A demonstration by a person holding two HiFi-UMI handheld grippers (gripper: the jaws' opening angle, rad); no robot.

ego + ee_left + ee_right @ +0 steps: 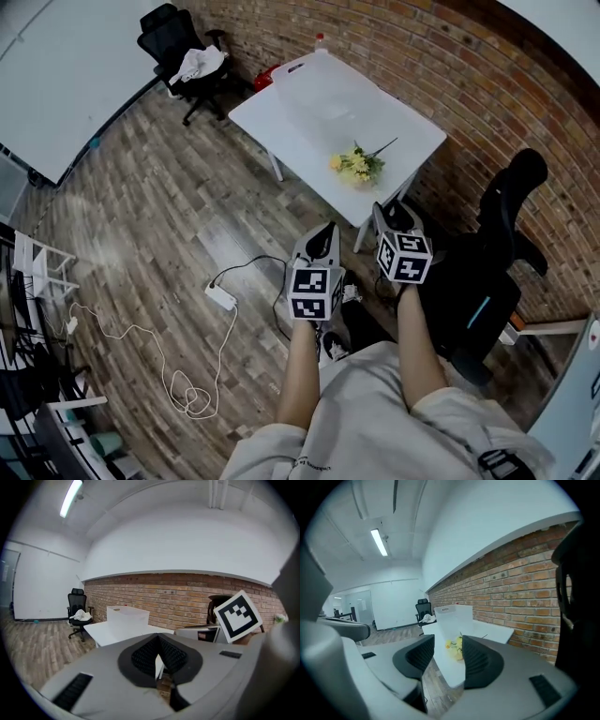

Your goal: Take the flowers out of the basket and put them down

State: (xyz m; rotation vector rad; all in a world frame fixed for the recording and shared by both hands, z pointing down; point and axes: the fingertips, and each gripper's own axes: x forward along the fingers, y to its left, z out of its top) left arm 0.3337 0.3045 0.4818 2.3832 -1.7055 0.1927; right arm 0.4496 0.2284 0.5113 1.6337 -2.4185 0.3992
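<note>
A bunch of yellow flowers (356,167) lies on the white table (300,117), near its front right edge. The white basket (302,71) stands at the table's far end. Both grippers hang close to my body, short of the table and above the floor. My left gripper (326,231) has its jaw tips touching with nothing between them (158,641). My right gripper (386,212) stands open and empty (447,654). Through its gap, far off, the flowers (454,647) and the basket (452,614) show on the table.
A black office chair (495,246) stands right of me beside the table's near corner. Another black chair (184,54) with a white cloth is at the far left. A power strip (221,297) and cables lie on the wooden floor. A brick wall runs behind the table.
</note>
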